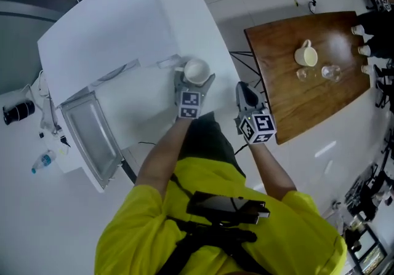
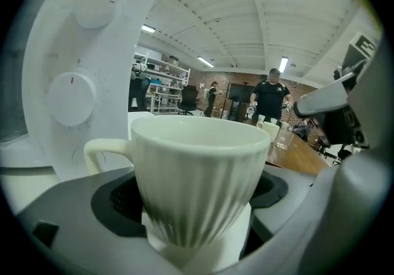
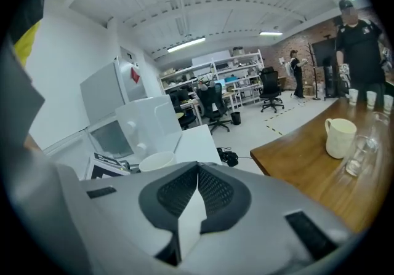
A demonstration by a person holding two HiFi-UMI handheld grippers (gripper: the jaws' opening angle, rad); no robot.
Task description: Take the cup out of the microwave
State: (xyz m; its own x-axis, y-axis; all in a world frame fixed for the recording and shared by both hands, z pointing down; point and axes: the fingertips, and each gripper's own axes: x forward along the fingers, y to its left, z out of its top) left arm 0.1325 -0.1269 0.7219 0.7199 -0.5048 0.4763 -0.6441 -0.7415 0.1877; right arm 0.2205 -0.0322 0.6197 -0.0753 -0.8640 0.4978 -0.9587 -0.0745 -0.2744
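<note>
In front of the microwave [image 2: 86, 77], already outside it, the cup [image 2: 200, 175] is clamped in the left claw [image 1: 195, 78]. Whether its base touches the white counter [image 1: 203, 27], I cannot tell. Best is to keep it level and move slowly. The right claw [image 3: 196, 200] is closed on nothing.

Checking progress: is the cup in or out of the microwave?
Out. The white ribbed ceramic cup sits clamped in the left tool, beside the knob panel of the white microwave, outside its cavity.
</note>
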